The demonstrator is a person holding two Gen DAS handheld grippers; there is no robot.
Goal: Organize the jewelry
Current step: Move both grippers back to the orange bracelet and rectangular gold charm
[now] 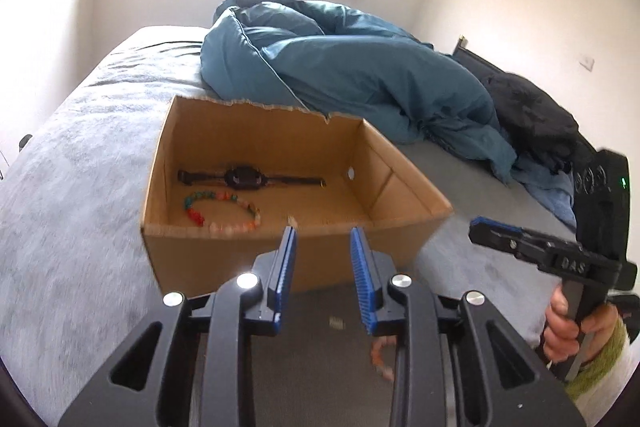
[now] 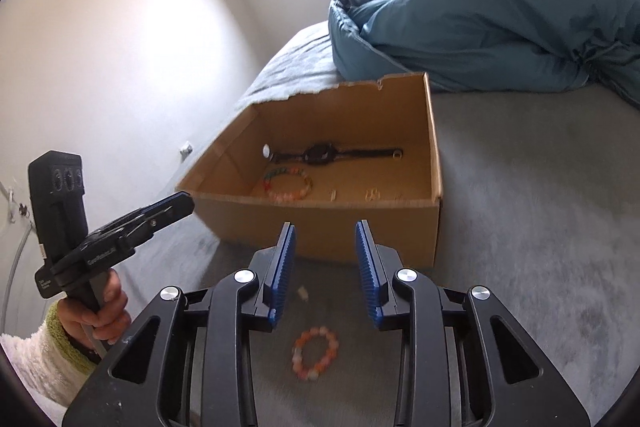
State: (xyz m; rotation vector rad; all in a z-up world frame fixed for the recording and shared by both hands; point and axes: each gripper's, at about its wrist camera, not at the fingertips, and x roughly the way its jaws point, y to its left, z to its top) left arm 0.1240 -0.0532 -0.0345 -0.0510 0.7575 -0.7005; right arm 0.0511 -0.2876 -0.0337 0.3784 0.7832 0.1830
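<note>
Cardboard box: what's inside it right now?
Inside the cardboard box: a black watch, a multicoloured bead bracelet and some small pale pieces by the near wall, which hides the floor strip behind it.

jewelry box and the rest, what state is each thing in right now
cardboard box: open-topped, upright on the bed
wristwatch: flat in the box, strap stretched out
multicolour bead bracelet: in the box, in front of the wristwatch
orange bead bracelet: outside the box, on the bedspread
left tongs: open, empty
right tongs: open, empty
blue duvet: crumpled behind the box
</note>
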